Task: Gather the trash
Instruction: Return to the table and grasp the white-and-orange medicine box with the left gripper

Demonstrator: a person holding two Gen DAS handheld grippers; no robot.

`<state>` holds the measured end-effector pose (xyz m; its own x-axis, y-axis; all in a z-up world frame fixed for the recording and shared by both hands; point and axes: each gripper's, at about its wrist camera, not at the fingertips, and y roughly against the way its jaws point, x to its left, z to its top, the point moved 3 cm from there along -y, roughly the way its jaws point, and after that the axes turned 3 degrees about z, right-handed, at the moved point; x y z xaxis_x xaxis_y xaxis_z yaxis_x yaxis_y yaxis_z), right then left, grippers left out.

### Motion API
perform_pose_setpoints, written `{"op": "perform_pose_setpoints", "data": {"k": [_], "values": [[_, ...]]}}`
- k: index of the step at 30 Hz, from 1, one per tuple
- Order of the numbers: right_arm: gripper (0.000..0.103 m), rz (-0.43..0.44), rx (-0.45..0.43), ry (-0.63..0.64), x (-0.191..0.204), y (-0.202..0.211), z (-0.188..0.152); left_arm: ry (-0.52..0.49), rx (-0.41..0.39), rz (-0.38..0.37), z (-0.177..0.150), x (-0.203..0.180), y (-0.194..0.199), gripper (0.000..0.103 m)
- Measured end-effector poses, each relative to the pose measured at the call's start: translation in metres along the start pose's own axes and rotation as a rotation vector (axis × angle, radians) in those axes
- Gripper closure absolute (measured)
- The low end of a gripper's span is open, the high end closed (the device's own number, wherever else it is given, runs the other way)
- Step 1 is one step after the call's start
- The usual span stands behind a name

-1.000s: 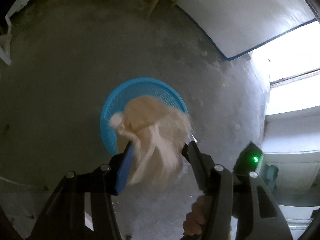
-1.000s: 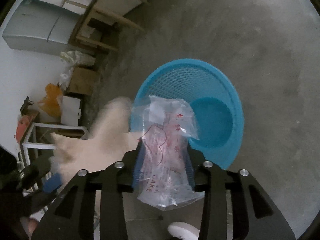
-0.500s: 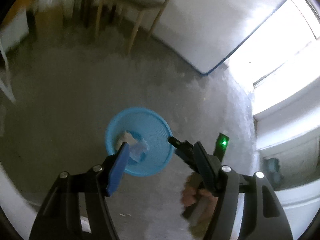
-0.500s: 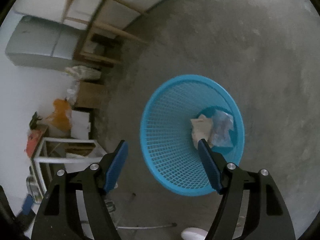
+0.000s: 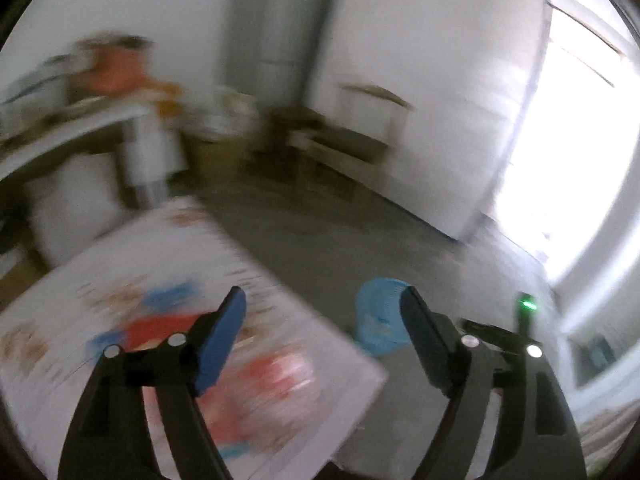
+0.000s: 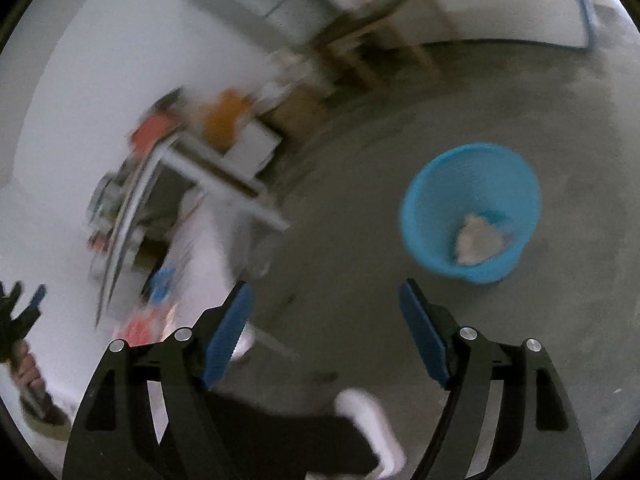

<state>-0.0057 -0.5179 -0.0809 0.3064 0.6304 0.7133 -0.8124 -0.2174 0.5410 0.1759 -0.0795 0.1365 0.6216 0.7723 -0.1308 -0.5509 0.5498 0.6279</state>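
In the left wrist view, a white patterned surface [image 5: 168, 264] fills the lower left, with blurred red and blue scraps [image 5: 168, 324] lying on it. The left hand-held gripper [image 5: 322, 316] stands wide with nothing between its blue pads; its jaws have just been opening. To the right, the blue mesh basket [image 5: 378, 320] sits on the concrete floor [image 5: 360, 248] just off the surface's edge.

In the right wrist view, the right hand-held gripper [image 6: 326, 312] is likewise spread wide and empty, its jaws having just been opening. Further right, the basket holds a pale crumpled wad [image 6: 478, 240] at its bottom.
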Motion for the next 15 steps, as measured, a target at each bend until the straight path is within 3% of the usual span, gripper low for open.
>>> {"op": "perform_pose_setpoints", "data": {"k": [6,9,12,15], "values": [[0.028,0.157,0.112,0.187,0.104,-0.017,-0.041,0.222,-0.096,0.192,-0.101,0.088,0.083,0.021],[0.026,0.249,0.194,0.342,0.167,-0.036,-0.063,0.266,-0.065,0.276,-0.159,0.113,0.094,0.02],[0.024,0.333,0.307,0.506,0.222,-0.061,-0.091,0.265,-0.012,0.283,-0.205,0.124,0.098,0.02],[0.024,0.381,0.424,0.609,0.264,-0.086,-0.122,0.146,0.058,0.249,-0.231,0.117,0.091,0.018]]}}
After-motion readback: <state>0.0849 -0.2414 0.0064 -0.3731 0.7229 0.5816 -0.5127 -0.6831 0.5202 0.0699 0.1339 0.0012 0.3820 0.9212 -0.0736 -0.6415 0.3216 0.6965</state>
